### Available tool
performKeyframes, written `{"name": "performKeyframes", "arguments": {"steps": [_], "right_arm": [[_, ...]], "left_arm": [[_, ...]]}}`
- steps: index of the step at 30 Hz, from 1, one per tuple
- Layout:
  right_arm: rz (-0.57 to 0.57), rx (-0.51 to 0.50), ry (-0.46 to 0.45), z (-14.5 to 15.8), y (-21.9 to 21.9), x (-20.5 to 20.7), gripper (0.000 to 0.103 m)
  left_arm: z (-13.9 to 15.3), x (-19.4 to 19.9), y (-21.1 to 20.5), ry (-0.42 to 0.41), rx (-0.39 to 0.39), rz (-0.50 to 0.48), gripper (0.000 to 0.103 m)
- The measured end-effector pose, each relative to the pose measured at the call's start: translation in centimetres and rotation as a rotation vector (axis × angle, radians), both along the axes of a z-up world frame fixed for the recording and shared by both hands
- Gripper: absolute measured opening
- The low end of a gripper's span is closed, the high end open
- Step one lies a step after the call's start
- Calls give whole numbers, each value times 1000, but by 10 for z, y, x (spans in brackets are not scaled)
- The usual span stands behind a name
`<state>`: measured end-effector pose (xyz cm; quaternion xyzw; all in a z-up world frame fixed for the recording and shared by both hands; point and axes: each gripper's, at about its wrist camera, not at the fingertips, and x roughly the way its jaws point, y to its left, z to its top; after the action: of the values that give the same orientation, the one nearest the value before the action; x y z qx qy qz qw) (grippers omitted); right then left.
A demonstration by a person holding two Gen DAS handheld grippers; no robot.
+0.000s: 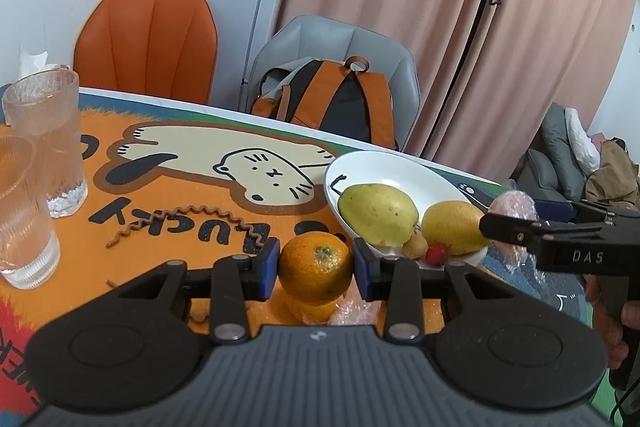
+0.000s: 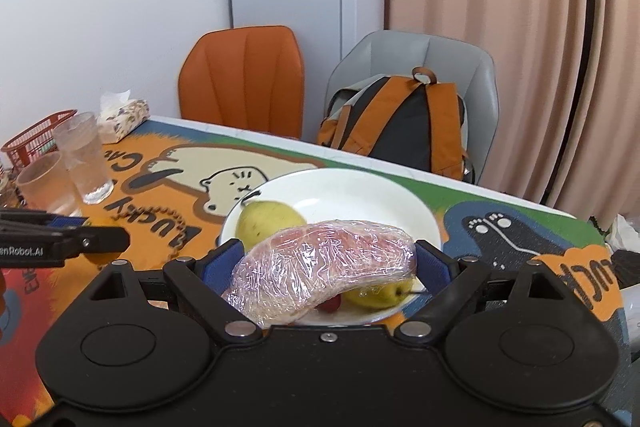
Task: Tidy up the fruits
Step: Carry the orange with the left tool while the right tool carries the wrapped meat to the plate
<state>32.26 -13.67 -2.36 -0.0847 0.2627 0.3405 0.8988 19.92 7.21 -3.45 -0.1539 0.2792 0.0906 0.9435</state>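
Observation:
My left gripper [image 1: 315, 266] is shut on an orange [image 1: 315, 267], held just above the table mat with another orange [image 1: 310, 309] below it. A white plate [image 1: 384, 167] to the right holds a green-yellow pear [image 1: 376, 213], a lemon [image 1: 454, 227], a small red fruit [image 1: 436, 254] and a small yellowish fruit [image 1: 415, 246]. My right gripper [image 2: 328, 259] is shut on a pink fruit piece wrapped in cling film [image 2: 320, 263], held over the plate [image 2: 352, 191] in front of the pear [image 2: 268, 219] and the lemon [image 2: 376, 293]. The wrapped piece [image 1: 514, 205] shows at the right of the left wrist view.
Two glasses [image 1: 48, 143] stand at the left of the cat-print mat [image 1: 200, 163], with a tissue pack [image 2: 122, 117] and a red basket [image 2: 36, 137] behind. An orange chair [image 1: 148, 43] and a grey chair with a backpack [image 1: 332, 95] stand beyond the table. A coiled brown cord [image 1: 188, 223] lies on the mat.

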Motion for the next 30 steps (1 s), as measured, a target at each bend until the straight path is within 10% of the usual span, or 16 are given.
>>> {"name": "performKeyframes", "arguments": {"steps": [30], "right_arm": [[-77, 28, 62, -12, 19, 70, 88]], "left_arm": [[-6, 55, 25, 26, -17, 12, 37]]}}
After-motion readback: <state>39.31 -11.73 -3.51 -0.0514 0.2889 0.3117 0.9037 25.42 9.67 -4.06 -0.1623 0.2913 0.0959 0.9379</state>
